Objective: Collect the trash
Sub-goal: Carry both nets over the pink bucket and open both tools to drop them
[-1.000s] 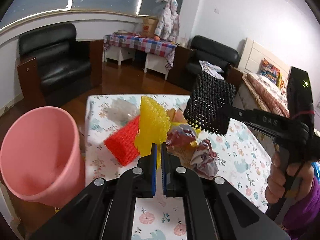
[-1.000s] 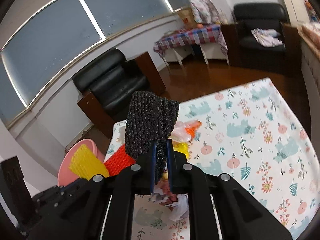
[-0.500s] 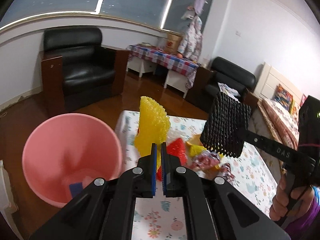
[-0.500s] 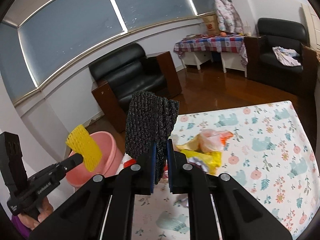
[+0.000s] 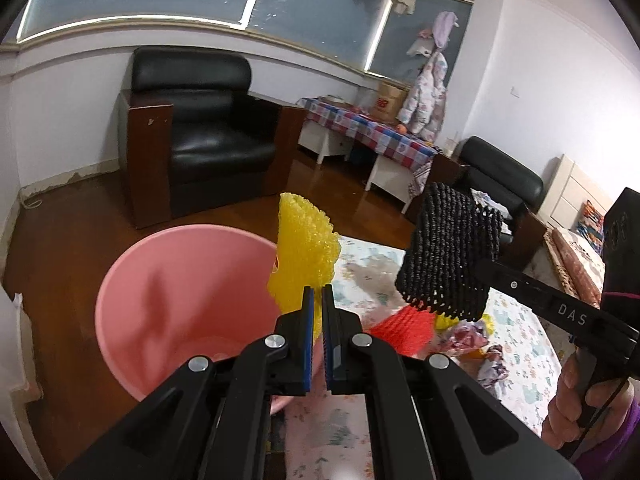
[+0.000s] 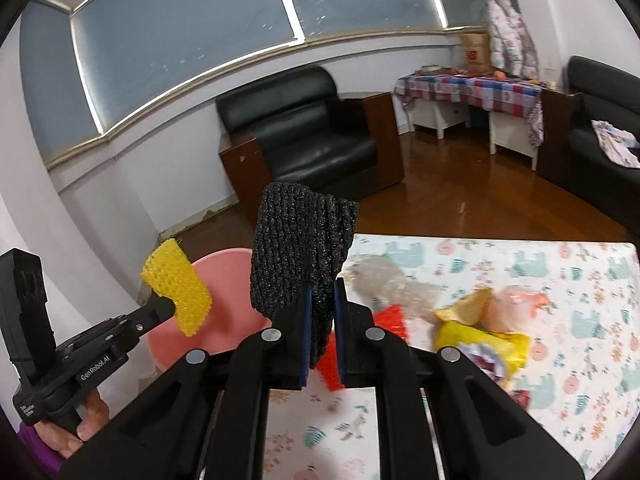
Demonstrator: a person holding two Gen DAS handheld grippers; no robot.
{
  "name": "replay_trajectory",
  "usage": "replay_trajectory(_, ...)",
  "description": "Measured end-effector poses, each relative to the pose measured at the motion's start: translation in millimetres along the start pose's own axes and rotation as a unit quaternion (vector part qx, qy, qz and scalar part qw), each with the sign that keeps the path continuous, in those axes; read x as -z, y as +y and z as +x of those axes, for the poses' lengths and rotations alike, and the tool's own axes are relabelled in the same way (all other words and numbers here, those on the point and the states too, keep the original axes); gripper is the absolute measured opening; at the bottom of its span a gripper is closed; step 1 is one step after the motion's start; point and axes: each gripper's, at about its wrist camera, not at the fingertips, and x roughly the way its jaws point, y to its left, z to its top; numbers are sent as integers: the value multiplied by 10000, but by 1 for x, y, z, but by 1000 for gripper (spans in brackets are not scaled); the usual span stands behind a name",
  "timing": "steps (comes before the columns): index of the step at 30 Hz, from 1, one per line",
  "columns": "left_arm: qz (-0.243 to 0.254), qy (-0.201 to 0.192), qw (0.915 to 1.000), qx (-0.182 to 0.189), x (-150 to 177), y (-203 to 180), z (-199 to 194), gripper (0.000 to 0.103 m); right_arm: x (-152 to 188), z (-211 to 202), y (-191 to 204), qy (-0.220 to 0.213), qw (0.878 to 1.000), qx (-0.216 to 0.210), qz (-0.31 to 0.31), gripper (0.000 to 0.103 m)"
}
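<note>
**A:** Pink bin (image 5: 176, 300) first, far left. What changed over the last second?

**B:** I'd swung both grippers off the table toward it. A second earlier the bin sat at the left edge of the left wrist view, seen mostly from the side; by this frame its open mouth filled the lower left, right in front of my left gripper (image 5: 316, 300).

**A:** Left gripper state?

**B:** Clenched on the yellow foam net (image 5: 306, 252), which stood upright between the blue pads. The net's lower edge overlapped the bin's right rim in that view. I judged it nearly over the opening, not fully inside yet.

**A:** Moving right, the other hand?

**B:** My right gripper (image 6: 320, 300) was clamped on the black foam net (image 6: 300, 256), jaws pinching its lower end. It trailed to the right of the yellow one, above the table edge, near the bin but not over it.

**A:** Meaning for the task?

**B:** Both pieces were lifted and mid-carry; dropping them in looked like the next step, yellow first.

**A:** Anything left behind?

**B:** Yes, on the floral tablecloth (image 6: 580, 264): a red foam net (image 6: 390, 320), then a yellow wrapper (image 6: 480, 340) and crumpled bits further right. Still uncollected.
</note>
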Motion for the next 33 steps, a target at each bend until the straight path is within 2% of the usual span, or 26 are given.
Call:
replay_trajectory(13,-409,275,9981,-381,11,55,16,3,9,77,62,818,9949,-470,-361,11)
replay_trajectory(21,-598,446,9957,-546,21,73,27,4,19,106,83,1155,9911,-450,-489,11)
replay_trajectory(23,-664,475,9951,-557,21,77,29,12,21,110,82,1235,9902,-532,-386,11)
replay_trajectory(26,-748,472,9942,-621,22,81,31,30,24,113,81,1287,9894,-602,-312,21)
replay_trajectory(28,-792,477,9938,-613,23,82,32,32,25,113,81,1269,9892,-669,-294,32)
replay_trajectory(33,-798,484,9936,-639,24,81,32,33,27,109,80,1219,9896,-686,-326,36)
